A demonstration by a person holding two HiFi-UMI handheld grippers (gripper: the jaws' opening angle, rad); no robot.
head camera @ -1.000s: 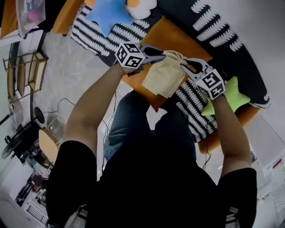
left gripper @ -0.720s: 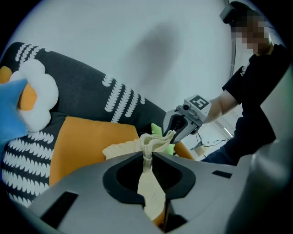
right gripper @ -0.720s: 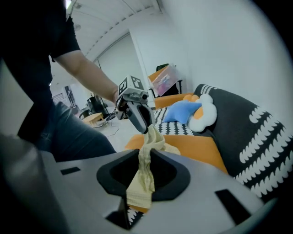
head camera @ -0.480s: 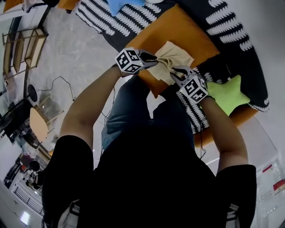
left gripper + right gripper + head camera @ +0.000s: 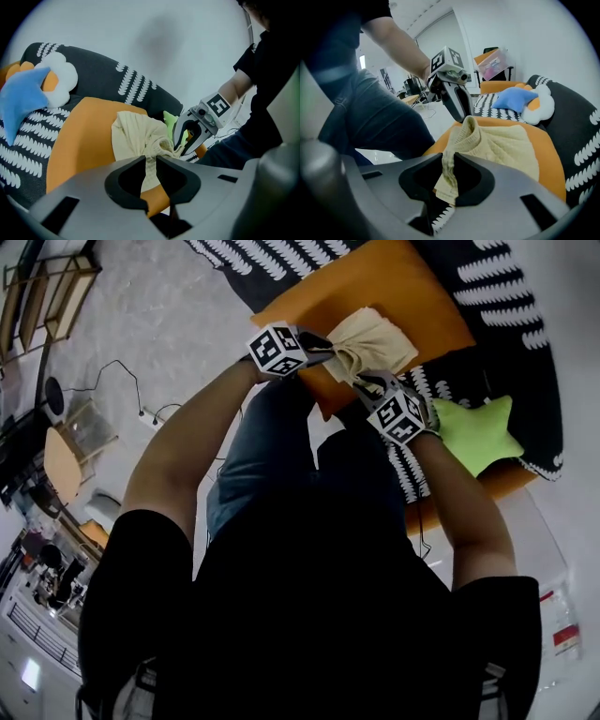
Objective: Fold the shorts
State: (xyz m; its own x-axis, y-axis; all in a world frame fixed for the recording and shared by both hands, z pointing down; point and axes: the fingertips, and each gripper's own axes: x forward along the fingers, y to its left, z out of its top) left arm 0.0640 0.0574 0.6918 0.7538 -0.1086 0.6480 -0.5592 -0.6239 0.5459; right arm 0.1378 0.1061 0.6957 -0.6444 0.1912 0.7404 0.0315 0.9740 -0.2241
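Far left in the head view, grey floor (image 5: 159, 324) w/ a cable across it. The person's left arm reaches fwd to the left gripper (image 5: 330, 346), which is clamped on a bunched edge of the shorts (image 5: 380, 334) – in the left gripper view the cream knit fabric runs up between the two dark pads, both pressing on it.

The shorts lie crumpled on the orange cushion (image 5: 375, 287), near its front corner. The gathered end is lifted toward the grippers and the rest spreads flat on the cushion behind. The cushion sits on a black cover w/ white leaf print (image 5: 506, 296).

Just right of the bunch, the right gripper (image 5: 367, 382) is also pinched on the shorts – its own view shows a folded strip of the cloth squeezed between the pads, w/ a bit hanging below them. The 2 grippers are close together, tips angled toward each other, each on the same gathered end.

Further right, a green star pillow (image 5: 478, 427) lies on the cover, near the right wrist. A blue star pillow (image 5: 18, 101) and a white flower pillow (image 5: 61, 77) sit at the far end, well apart from the shorts.
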